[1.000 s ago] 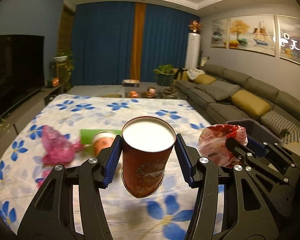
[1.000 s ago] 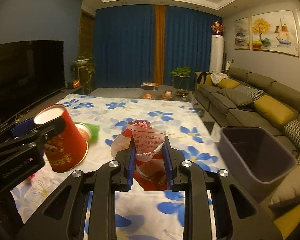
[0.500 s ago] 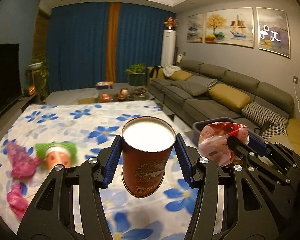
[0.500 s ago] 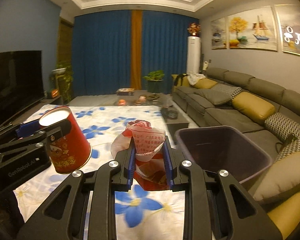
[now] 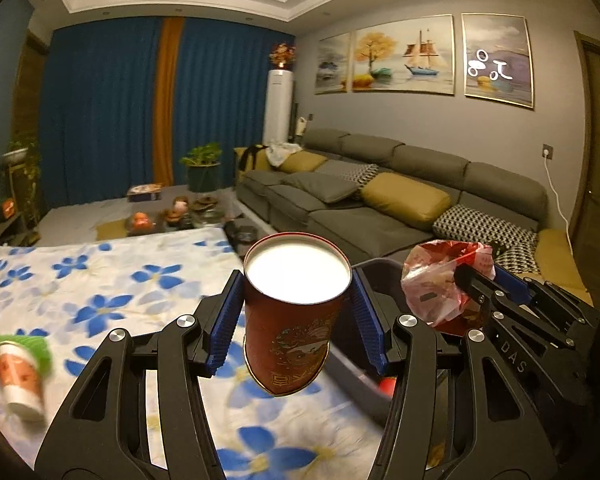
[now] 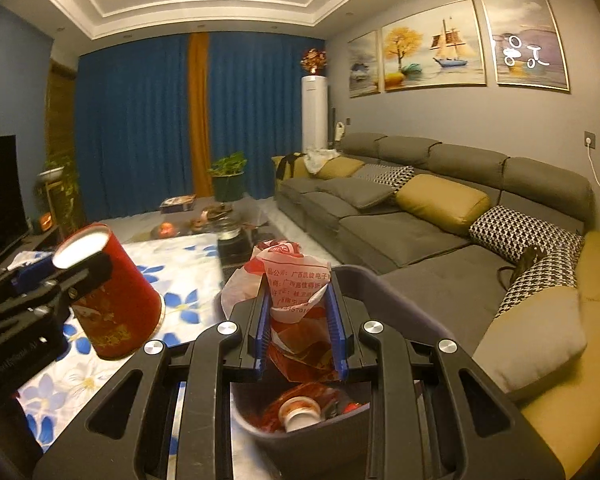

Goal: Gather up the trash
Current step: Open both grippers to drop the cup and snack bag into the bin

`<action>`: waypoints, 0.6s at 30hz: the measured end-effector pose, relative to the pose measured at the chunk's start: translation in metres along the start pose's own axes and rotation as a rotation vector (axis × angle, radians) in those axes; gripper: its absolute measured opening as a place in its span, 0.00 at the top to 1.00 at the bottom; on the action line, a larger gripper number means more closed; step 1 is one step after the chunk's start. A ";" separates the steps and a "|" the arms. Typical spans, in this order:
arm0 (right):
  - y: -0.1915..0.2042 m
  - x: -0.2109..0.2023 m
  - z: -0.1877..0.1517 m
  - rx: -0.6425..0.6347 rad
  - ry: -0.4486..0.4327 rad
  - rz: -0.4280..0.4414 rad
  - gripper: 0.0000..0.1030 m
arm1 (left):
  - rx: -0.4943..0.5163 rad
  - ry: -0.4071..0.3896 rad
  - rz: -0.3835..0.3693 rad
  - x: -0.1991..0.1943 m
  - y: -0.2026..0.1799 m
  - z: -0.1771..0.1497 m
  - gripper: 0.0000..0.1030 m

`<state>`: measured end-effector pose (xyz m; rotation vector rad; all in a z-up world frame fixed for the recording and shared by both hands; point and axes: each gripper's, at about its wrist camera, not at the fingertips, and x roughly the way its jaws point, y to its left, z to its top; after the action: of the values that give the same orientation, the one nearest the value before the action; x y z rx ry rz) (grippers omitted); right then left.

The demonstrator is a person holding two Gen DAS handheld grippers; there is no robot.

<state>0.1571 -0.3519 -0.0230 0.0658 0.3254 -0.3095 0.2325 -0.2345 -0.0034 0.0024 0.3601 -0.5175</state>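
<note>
Both grippers [image 5: 296, 320] [image 6: 299, 330] apparently clamping trash.

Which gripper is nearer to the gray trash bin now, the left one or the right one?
Right. The right gripper holds the red plastic bag directly above the gray trash bin; the left gripper, with the red can, is beside it, over the table edge.

Reading "DAS" on the right gripper [image 5: 512, 308]. Showing red Chinese print, partly "广西凯旋电子", and digits "1335" on the plastic bag [image 6: 296, 280]. Showing gold characters, not readable, on the red can [image 5: 292, 320].
</note>
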 end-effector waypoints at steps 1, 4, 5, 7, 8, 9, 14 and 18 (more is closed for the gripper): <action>-0.003 0.002 0.000 0.005 0.000 -0.001 0.74 | -0.001 0.003 -0.009 0.005 -0.004 0.000 0.49; -0.009 0.006 -0.002 0.021 -0.004 -0.009 0.74 | 0.013 0.008 -0.030 0.021 -0.018 0.000 0.49; -0.011 0.008 -0.002 0.026 -0.005 -0.010 0.74 | 0.022 0.009 -0.037 0.025 -0.023 -0.001 0.49; -0.013 0.011 -0.003 0.034 -0.003 -0.014 0.74 | 0.033 0.009 -0.043 0.033 -0.029 -0.001 0.49; -0.015 0.012 -0.003 0.038 -0.003 -0.016 0.74 | 0.034 0.010 -0.050 0.037 -0.032 -0.002 0.49; -0.019 0.014 -0.002 0.040 -0.003 -0.017 0.74 | 0.033 0.010 -0.056 0.038 -0.032 -0.002 0.49; -0.028 0.022 -0.001 0.053 0.002 -0.025 0.73 | 0.040 0.018 -0.086 0.054 -0.037 -0.004 0.49; -0.026 0.026 -0.001 0.055 0.008 -0.029 0.72 | 0.045 0.028 -0.091 0.064 -0.040 -0.005 0.49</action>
<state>0.1718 -0.3840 -0.0330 0.1160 0.3257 -0.3472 0.2635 -0.2997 -0.0267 0.0364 0.3769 -0.6159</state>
